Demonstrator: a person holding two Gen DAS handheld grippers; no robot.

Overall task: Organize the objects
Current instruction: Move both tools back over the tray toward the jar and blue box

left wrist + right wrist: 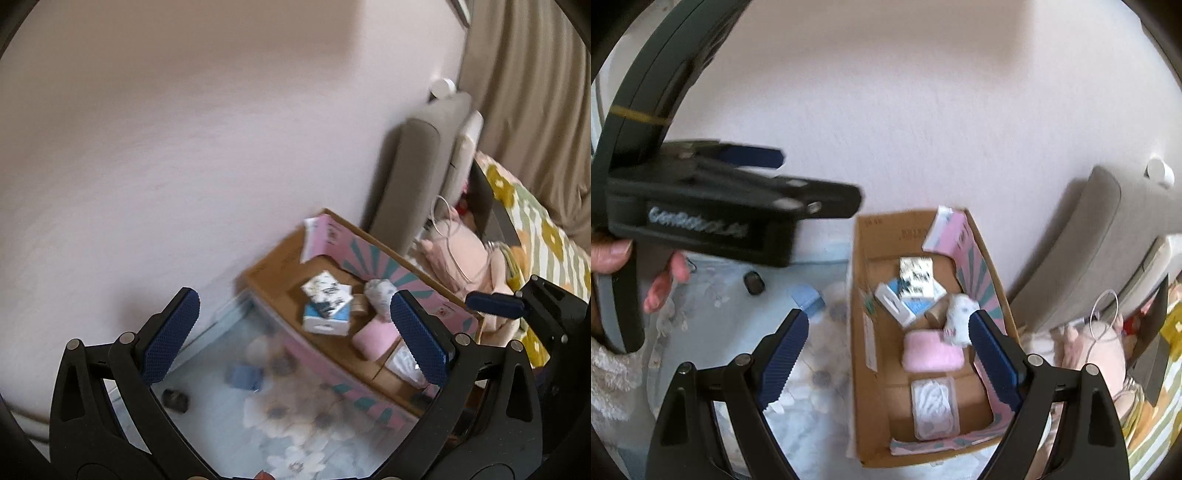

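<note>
Objects for sorting lie mostly inside an open cardboard box (875, 369) standing on a pale floral mat (812, 424) against the wall. Nearest in the right wrist view, the right gripper (886, 332) hangs above the box with its blue-padded jaws spread wide and nothing between them. Under it, at the near end of the box, lies a clear flat packet (934, 410). Just beyond that rests a pink cushion (932, 349), and to its right a white patterned bundle (960, 312). Farther in, small white and blue boxes (912, 288) are heaped together, touching one another. A pink flap (955, 230) of the box stands up at the far end.

Left of the box, on the mat, sit a blue block (809, 299) and a small dark object (754, 282), well apart from the box's contents. The left gripper (291, 328) is likewise spread and empty; a hand (661, 284) grips its handle at the left. To the right lies a pink plush toy (465, 258) beside a flowered bedcover (535, 229).
</note>
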